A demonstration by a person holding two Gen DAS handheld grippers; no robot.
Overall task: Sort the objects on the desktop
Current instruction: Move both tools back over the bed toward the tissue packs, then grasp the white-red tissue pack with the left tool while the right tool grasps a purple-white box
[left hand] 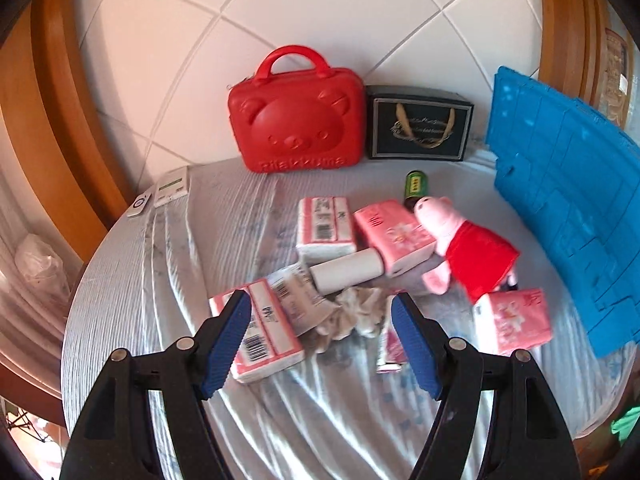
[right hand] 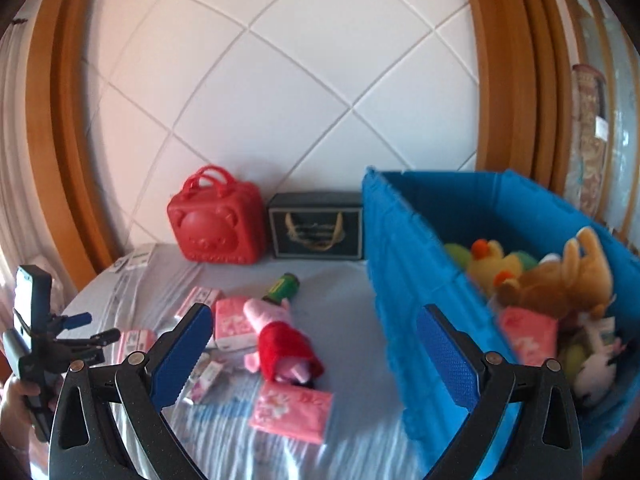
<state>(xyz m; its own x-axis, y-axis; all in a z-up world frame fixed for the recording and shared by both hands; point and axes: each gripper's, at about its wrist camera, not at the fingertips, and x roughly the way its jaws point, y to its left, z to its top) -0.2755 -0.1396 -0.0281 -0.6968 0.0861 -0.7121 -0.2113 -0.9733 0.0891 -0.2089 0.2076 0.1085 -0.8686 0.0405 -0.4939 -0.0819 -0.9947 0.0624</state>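
Over the cluttered bench (left hand: pixel 132 280) the left tool (left hand: pixel 320 340) hung spread and empty above the pink tissue packs (left hand: pixel 256 336), probably lining up a grab, while the right tool (right hand: pixel 316 356), also spread, sat beside the blue crate (right hand: pixel 416 280) already holding plush toys (right hand: pixel 560 280).

A white padded wall panel (right hand: pixel 280 92) with diagonal seams stands behind the striped tabletop (left hand: pixel 120 300); curved wooden frames (right hand: pixel 504 80) flank the panel

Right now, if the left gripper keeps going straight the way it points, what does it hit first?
Probably the crumpled beige cloth, lying centred between the open left gripper fingers; depth is unclear, so the barcoded pink tissue pack might touch first.
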